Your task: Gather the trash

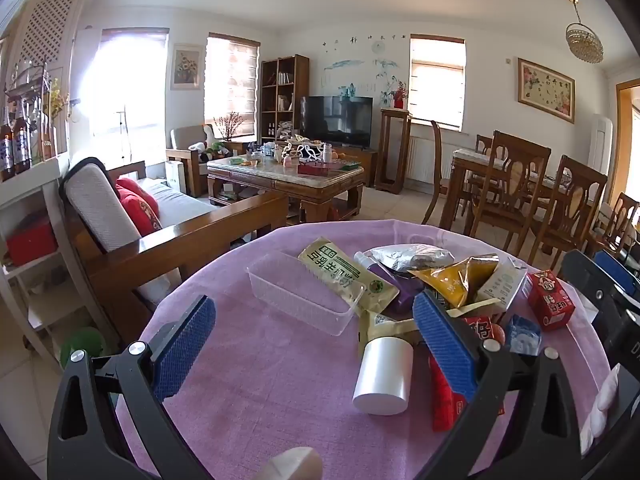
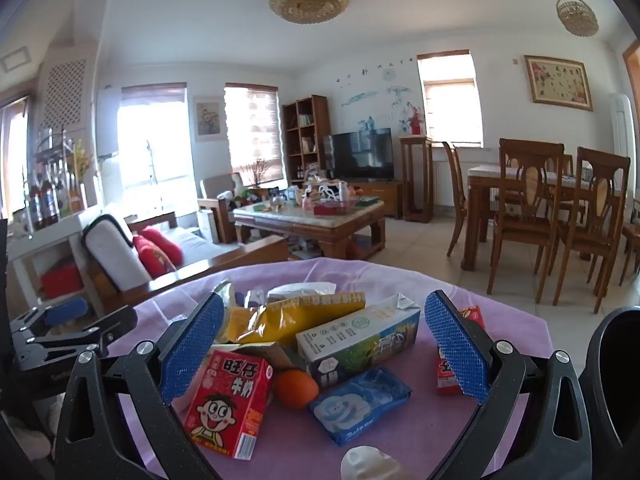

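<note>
Pink cloth covers the round table, with a living room behind it. Nearest in the left view, the left claw stands wide with nothing between its pads; a white bottle lies on its side just inside its right finger. Beyond, a clear plastic tray sits empty, a green pouch overlapping its far right corner. In the right view, the right claw gapes wide over the trash: a red milk carton, an orange, a blue wipes pack, a white carton, then a yellow bag
</note>
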